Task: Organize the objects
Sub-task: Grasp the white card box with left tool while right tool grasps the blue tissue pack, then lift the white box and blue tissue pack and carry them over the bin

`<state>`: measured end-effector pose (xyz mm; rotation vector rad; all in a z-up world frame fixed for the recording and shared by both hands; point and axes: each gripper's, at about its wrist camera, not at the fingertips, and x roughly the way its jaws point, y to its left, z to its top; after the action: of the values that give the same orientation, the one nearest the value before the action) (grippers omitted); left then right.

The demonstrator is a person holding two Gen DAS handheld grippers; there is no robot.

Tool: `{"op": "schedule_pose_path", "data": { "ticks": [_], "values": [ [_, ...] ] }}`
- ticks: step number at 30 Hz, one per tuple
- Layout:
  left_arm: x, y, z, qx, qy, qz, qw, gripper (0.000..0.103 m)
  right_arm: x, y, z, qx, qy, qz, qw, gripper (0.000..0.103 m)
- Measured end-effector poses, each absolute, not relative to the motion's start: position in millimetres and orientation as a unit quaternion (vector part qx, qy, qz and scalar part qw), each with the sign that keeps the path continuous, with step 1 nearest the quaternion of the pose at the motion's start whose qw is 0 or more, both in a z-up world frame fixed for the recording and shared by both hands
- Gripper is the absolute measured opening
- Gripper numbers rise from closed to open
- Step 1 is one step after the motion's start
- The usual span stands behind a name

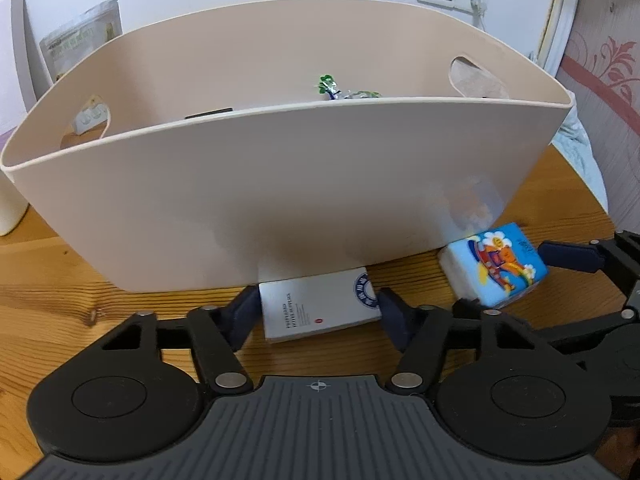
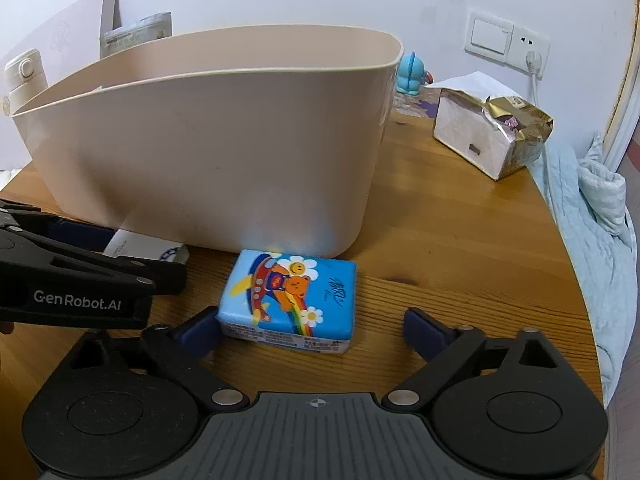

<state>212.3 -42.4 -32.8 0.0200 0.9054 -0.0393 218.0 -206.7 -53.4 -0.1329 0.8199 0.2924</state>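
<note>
Reaching low over the wooden table [image 2: 460, 240], the left gripper [image 1: 318, 312] lay level and pointed at the front wall of the beige basket [image 1: 280, 184], its two blue pads set on either side of a small white box [image 1: 320, 310] that rested flat on the table against the basket's foot; the pads looked pressed to the box's short sides, so the jaws appeared closed on it. To the right of the basket's front wall, the right gripper [image 2: 312, 330] was also held low and level, its jaws spread wide around a blue tissue pack [image 2: 290, 300] printed with a cartoon bear. Only the left pad touched the pack's corner, while the right pad stood apart from it. That pack lay flat just before the basket's right end. Inside the basket, a green-and-silver wrapper [image 1: 340, 90] showed above the near rim.
</note>
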Motion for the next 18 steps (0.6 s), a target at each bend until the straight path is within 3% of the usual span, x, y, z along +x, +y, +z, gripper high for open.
{"op": "schedule_pose_path", "data": {
  "ticks": [3, 5, 18],
  "values": [
    [210.6, -37.3, -31.4, 0.004, 0.437, -0.019, 0.899, 0.064, 216.3, -205.5, -51.4, -0.065, 0.395, 0.143, 0.905, 0.081],
    [207.8, -34.1, -29.5, -0.001, 0.438, -0.020, 0.899, 0.064, 214.4, -204.4, -49.4, -0.064, 0.392, 0.146, 0.906, 0.063],
    [191.1, -17.6, -20.1, -0.011, 0.434, -0.028, 0.900, 0.064, 192.9, -197.3, -38.4, -0.073, 0.388, 0.156, 0.905, 0.061]
  ]
}}
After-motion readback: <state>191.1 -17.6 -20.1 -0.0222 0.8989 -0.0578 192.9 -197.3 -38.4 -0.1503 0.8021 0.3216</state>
